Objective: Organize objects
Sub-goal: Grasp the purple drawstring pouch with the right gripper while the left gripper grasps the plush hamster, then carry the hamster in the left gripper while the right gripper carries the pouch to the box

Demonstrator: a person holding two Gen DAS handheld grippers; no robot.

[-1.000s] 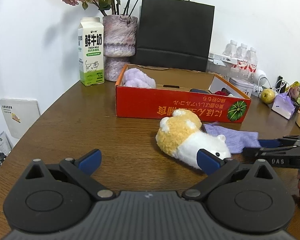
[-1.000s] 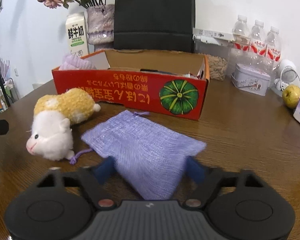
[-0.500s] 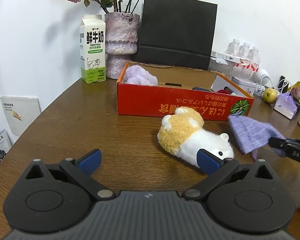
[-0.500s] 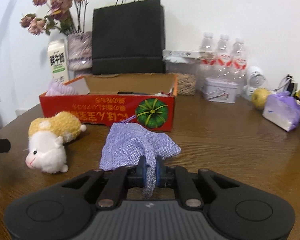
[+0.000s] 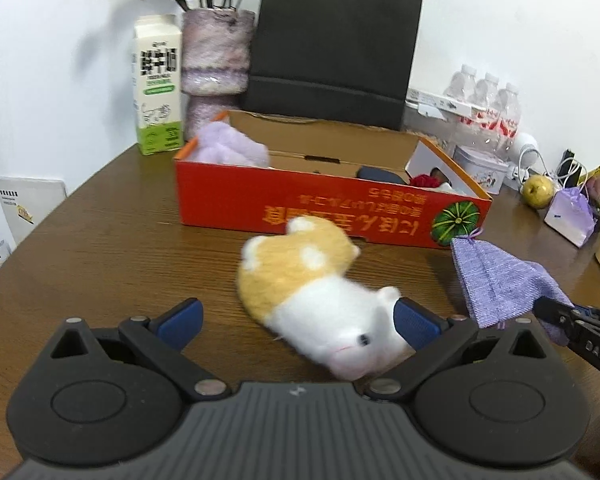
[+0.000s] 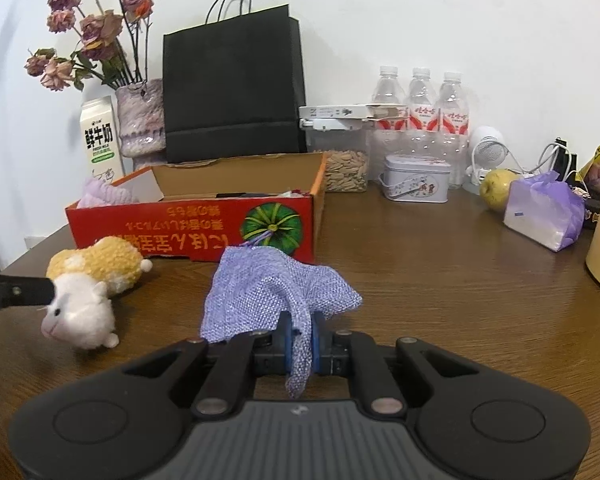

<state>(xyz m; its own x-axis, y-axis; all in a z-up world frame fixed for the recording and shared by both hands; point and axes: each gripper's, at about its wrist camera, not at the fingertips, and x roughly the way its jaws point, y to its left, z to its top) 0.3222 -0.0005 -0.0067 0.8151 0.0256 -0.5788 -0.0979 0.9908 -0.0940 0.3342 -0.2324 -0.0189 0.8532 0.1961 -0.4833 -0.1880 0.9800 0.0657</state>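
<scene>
Surface: brown wood-grain table point(image 6: 440, 280) against a white wall.
Right gripper point(image 6: 300, 346): clenched on one corner of the lilac woven drawstring pouch point(image 6: 268, 292), lifted before the red cardboard box point(image 6: 188, 232).
Left gripper point(image 5: 296, 320): spread wide around the orange-and-white plush hamster point(image 5: 316, 292), not squeezing.
Risk: thin corner hold; pouch may slip free.
Obstacle: box's front wall; purple fluffy item point(image 5: 228, 148) fills its left corner.

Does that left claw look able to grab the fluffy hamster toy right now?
Probably yes. The left gripper stands open, and the plush hamster lies on the table with its white head already between the fingers; nothing blocks it. The right gripper, shut on the purple pouch, stays off to the side.
</scene>
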